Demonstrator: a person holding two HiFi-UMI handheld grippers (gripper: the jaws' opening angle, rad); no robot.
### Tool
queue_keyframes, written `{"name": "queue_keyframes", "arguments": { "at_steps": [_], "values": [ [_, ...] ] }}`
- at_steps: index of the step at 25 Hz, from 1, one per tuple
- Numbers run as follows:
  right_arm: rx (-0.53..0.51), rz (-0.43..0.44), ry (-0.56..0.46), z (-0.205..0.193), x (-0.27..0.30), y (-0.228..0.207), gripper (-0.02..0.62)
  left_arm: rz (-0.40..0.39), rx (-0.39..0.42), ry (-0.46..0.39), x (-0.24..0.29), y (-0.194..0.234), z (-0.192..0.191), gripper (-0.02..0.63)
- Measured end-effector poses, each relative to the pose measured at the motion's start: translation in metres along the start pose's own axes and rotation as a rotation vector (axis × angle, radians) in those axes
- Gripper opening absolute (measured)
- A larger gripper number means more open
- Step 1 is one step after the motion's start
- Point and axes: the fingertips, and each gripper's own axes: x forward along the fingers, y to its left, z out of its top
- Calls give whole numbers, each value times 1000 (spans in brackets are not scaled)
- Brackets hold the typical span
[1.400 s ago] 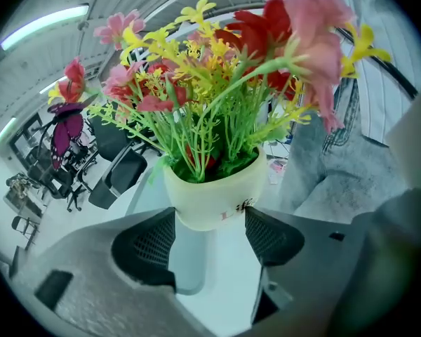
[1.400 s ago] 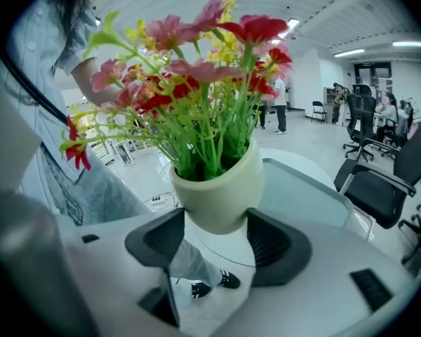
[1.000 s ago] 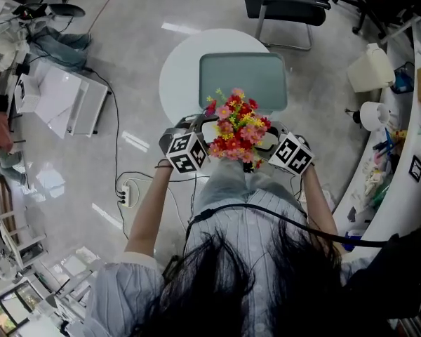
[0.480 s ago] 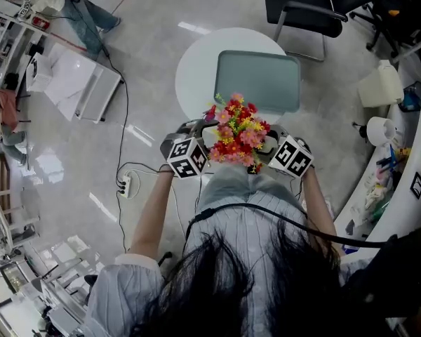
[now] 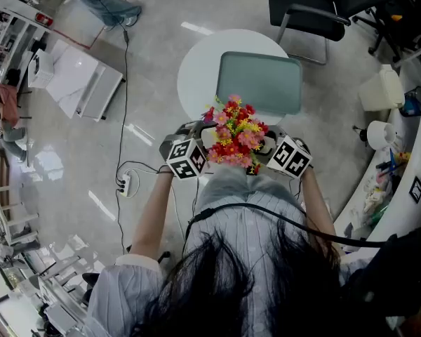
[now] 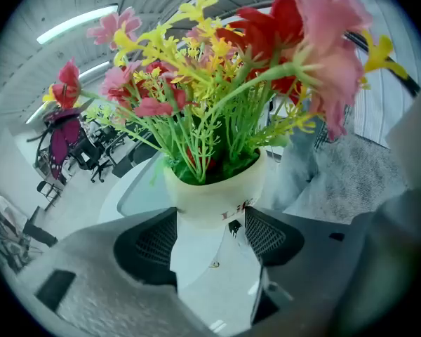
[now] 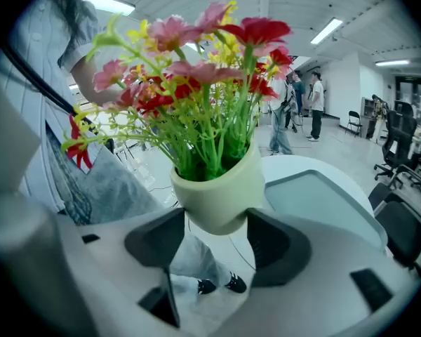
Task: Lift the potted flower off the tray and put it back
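Note:
The potted flower (image 5: 235, 133), pink, red and yellow blooms in a cream pot (image 6: 212, 192), hangs in the air close to the person's body, off the tray. Both grippers clamp the pot from opposite sides. My left gripper (image 6: 210, 234) is shut on the pot's lower half, its mesh pads (image 6: 154, 239) pressing each side. My right gripper (image 7: 217, 241) is shut on the pot (image 7: 217, 192) as well. In the head view the left gripper (image 5: 202, 133) and right gripper (image 5: 265, 143) flank the blooms. The grey-green tray (image 5: 261, 83) lies bare on the round white table (image 5: 194, 69) just beyond.
A black chair (image 5: 302, 9) stands behind the table. A power strip with cables (image 5: 126, 184) lies on the floor at the left. A white curved desk (image 5: 400, 181) with clutter runs along the right. People (image 7: 295, 111) stand far off.
Both grippers keep the same hold on the pot, at about the same height. The head view has shifted, so the table and tray now sit further right in the picture.

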Motion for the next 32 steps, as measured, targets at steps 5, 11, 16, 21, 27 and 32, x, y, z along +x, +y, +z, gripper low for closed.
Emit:
{"name": "queue_keyframes", "arguments": {
  "at_steps": [5, 11, 16, 21, 27, 32],
  "values": [
    [6, 8, -1, -2, 1, 0, 273, -3, -11, 1, 1, 0, 0, 313],
    [14, 10, 0, -5, 0, -2, 273, -5, -27, 3, 5, 1, 1, 313],
    [5, 8, 0, -6, 0, -4, 273, -8, -35, 6, 7, 1, 1, 313],
    [-10, 21, -8, -4, 0, -4, 273, -6, -67, 8, 9, -2, -1, 313],
    [-18, 41, 6, -4, 4, -12, 273, -11, -89, 11, 12, 4, -4, 313],
    [-31, 53, 19, 0, 8, -28, 273, 0, -101, 15, 15, 20, -6, 313]
  ]
}}
